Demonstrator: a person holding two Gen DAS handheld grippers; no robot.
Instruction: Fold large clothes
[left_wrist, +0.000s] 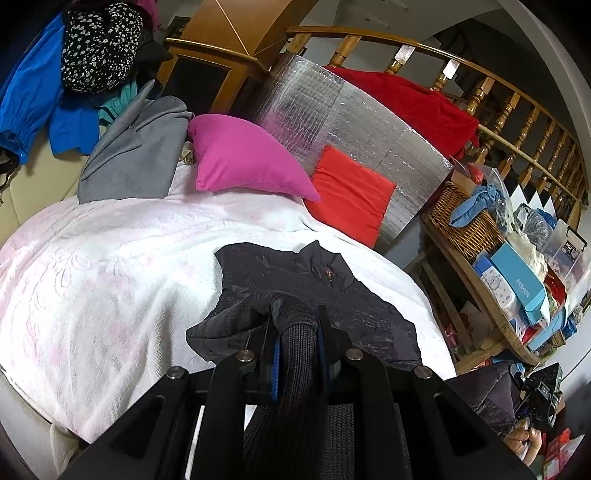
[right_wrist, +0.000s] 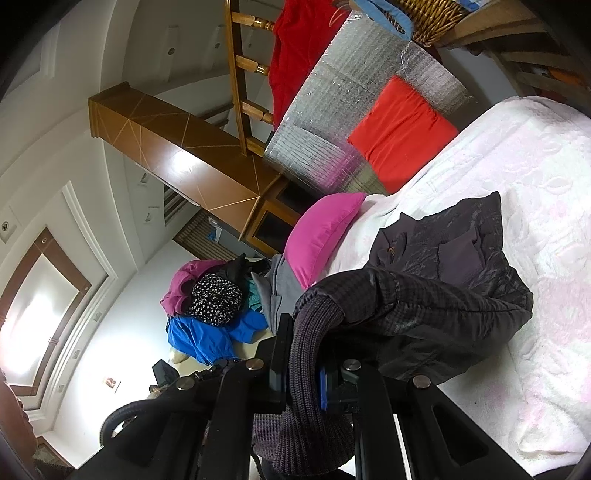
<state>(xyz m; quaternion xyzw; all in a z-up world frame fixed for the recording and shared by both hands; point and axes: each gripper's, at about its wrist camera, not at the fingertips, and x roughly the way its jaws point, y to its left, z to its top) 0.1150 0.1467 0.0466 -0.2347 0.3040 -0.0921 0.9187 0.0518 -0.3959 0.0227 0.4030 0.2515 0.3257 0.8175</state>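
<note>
White bedspread (left_wrist: 110, 266) on a bed, with a dark jacket (left_wrist: 325, 291) lying on it near the pillows.

Each of the jacket's ribbed knit cuffs is clenched between a pair of fingers: the left gripper (left_wrist: 297, 328) pinches one cuff (left_wrist: 295, 343), the right gripper (right_wrist: 303, 354) the other (right_wrist: 310, 332), sleeves lifted off the bunched body. Beyond the collar sit a pink pillow (left_wrist: 243, 155) and a red cushion (left_wrist: 351, 195) against a silver foil panel (left_wrist: 343, 110); a heap of clothes (left_wrist: 99, 48) lies farther off, by the pink pillow.

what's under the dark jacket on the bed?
The dark quilted jacket lies on a white-pink textured bedspread. Whatever lies directly beneath its body is covered.
</note>
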